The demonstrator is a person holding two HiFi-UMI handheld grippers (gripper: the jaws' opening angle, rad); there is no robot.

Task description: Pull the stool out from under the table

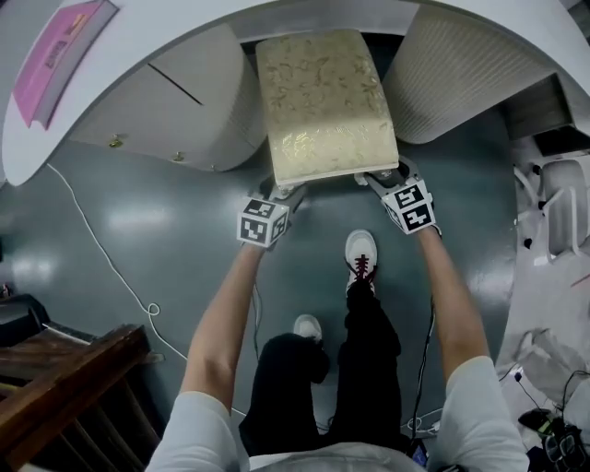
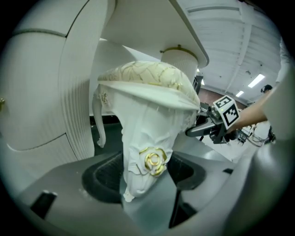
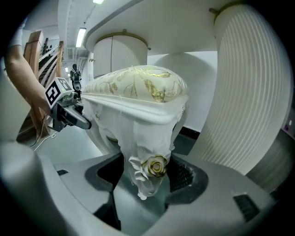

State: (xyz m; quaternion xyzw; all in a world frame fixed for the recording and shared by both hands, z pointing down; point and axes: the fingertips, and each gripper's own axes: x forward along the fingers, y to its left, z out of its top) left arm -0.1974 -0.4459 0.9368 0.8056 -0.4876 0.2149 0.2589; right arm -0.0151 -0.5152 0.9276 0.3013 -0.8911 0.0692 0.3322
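The stool [image 1: 323, 101] has a cream cushion with a gold pattern and white carved legs. Its far end lies under the white table [image 1: 184, 18], and its near end sticks out toward me. My left gripper [image 1: 277, 198] is at the near left corner. In the left gripper view its jaws [image 2: 145, 173] are shut on a stool leg [image 2: 147, 138] with a gold rose. My right gripper [image 1: 387, 180] is at the near right corner. In the right gripper view its jaws [image 3: 147, 177] are shut on the other near leg [image 3: 145, 143].
A smooth white table pedestal [image 1: 175, 101] flanks the stool on the left and a ribbed one [image 1: 461, 74] on the right. A pink sheet [image 1: 64, 51] lies on the tabletop. My feet [image 1: 360, 253] stand just behind the stool. A white cable [image 1: 101, 249] and dark wooden furniture [image 1: 64, 387] are at the left.
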